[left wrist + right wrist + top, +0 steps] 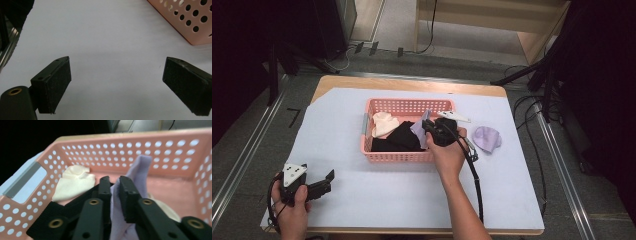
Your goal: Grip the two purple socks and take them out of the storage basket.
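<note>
One pale lilac cloth sock [136, 173] stands pinched between the jaws of the right hand-held gripper [114, 185], inside the pink perforated plastic basket [172, 152], above a black cloth [399, 135] and a cream sock [72, 183]. The left hand-held gripper [115, 82] gapes wide, holding nothing, over the white-covered table [110, 37].

Left gripper idle and open, right gripper pinched and reaching forward

The left hand [292, 200] sat low at the near left corner, gripping the left gripper [329, 179] level, jaws spread wide apart with nothing between them. The right forearm [462, 210] stretched up from the bottom edge, the right hand [448, 152] wrapped around the right gripper [428, 126], which tipped forward and down. Its jaws stood narrowly parted, pads pressing on a fold of cloth, cable trailing back along the forearm.
</note>
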A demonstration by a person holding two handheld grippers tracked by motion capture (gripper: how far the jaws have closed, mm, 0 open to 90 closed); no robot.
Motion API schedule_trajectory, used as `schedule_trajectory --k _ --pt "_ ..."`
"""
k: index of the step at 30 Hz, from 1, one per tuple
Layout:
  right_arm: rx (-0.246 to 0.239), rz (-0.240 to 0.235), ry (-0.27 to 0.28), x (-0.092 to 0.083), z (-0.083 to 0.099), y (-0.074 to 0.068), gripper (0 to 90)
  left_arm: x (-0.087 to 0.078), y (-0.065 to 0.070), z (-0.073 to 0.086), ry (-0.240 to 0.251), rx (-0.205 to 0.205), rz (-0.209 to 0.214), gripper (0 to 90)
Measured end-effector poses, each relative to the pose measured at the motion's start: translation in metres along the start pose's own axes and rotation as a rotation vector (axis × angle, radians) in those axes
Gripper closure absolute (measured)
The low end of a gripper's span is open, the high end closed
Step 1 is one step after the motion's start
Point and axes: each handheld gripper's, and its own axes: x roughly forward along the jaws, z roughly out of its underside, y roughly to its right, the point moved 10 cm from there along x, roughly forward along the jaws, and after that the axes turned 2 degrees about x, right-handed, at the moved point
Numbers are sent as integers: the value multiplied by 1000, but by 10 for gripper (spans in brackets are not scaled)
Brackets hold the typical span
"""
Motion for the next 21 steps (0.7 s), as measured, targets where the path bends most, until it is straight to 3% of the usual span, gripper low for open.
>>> schedule_trajectory --k 2,5,7,9,12,18,21 --pt "6 13 -15 5 3 0 694 0 0 0 -1 0 -1 92" --pt "-21 78 -22 14 5 9 605 0 0 0 0 -1 0 92" --pt "-1 115 -68 16 9 13 584 0 0 0 1 -1 -1 92" --pt "12 117 -100 19 11 13 552 0 0 0 -1 0 1 92" --pt "24 127 -191 23 18 11 494 0 0 0 -1 7 -1 92" --pt "-7 193 -358 30 31 15 447 0 0 0 3 6 -2 92" --pt "-23 216 -404 31 35 16 445 0 0 0 2 5 -3 92"
